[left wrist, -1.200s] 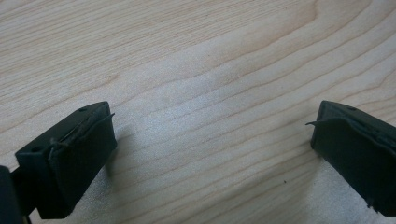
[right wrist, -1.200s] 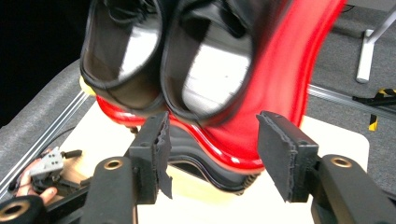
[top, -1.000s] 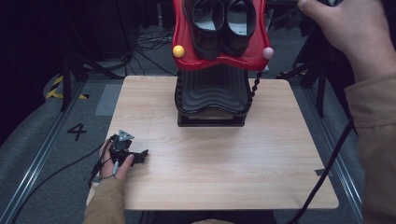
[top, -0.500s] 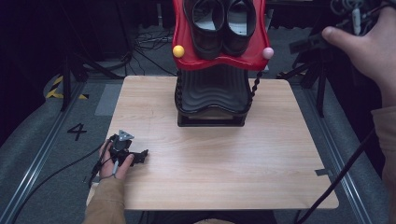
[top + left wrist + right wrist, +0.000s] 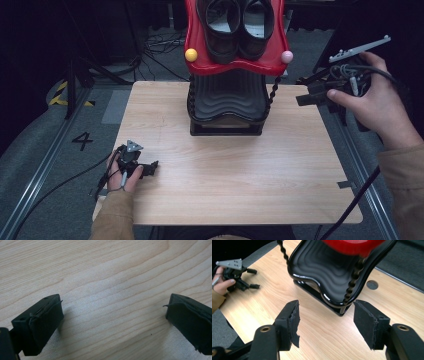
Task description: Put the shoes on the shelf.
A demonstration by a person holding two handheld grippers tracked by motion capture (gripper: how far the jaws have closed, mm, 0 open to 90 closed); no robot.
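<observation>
Two black shoes (image 5: 242, 25) sat side by side on the red top shelf (image 5: 200, 47) of a small rack, above the empty black ribbed shelf (image 5: 227, 97) beneath it. The rack stood at the far middle of the wooden table (image 5: 280, 170). Out past the table's right edge, level with the rack, the right gripper (image 5: 306, 89) pointed toward it; its jaws had just been opening and stood wide, with nothing between them (in the right gripper view the lower shelf's corner (image 5: 342, 307) lay just ahead of the pads). Near the front left edge, the left gripper (image 5: 151, 167) rested on the tabletop, jaws also spread wide over bare wood (image 5: 112, 302).
</observation>
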